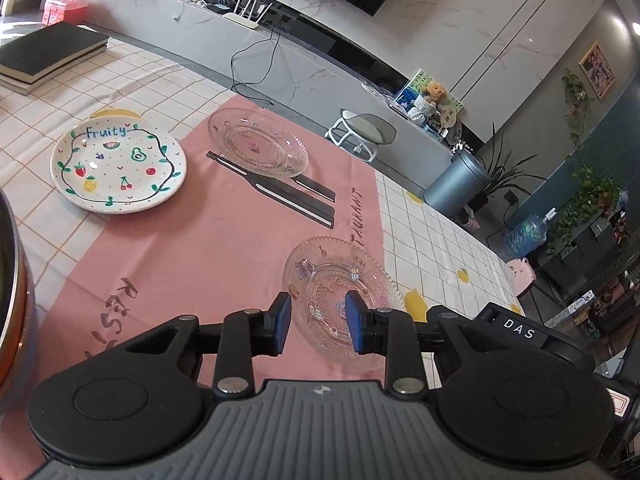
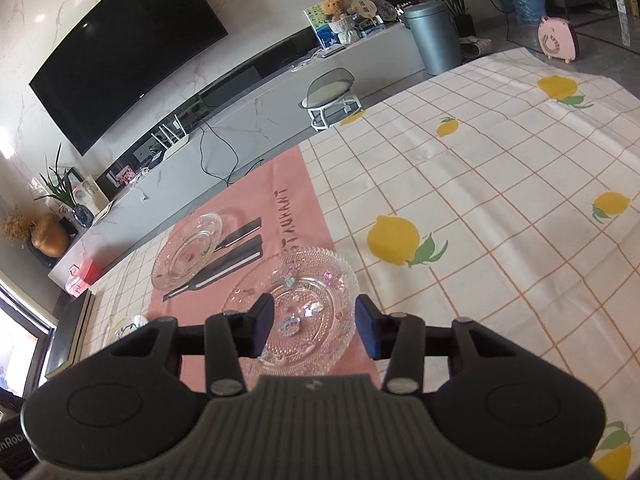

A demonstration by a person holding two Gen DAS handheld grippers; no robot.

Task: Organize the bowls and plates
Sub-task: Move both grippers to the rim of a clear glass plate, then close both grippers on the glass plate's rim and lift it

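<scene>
Two glass plates (image 1: 340,300) (image 1: 258,142) flat on pink mat (image 1: 192,248)

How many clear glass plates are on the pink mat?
2: the near glass plate lies under both open grippers, left gripper and right gripper; the far glass plate sits near the mat's back edge.

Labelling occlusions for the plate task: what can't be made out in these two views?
- Near clear glass plate: near rim hidden behind left gripper; likewise behind right gripper in the right view.
- Metal-rimmed round object: cut off by left edge, left view.
- White fruit-painted ceramic plate: mostly hidden by the gripper body, right view.
</scene>
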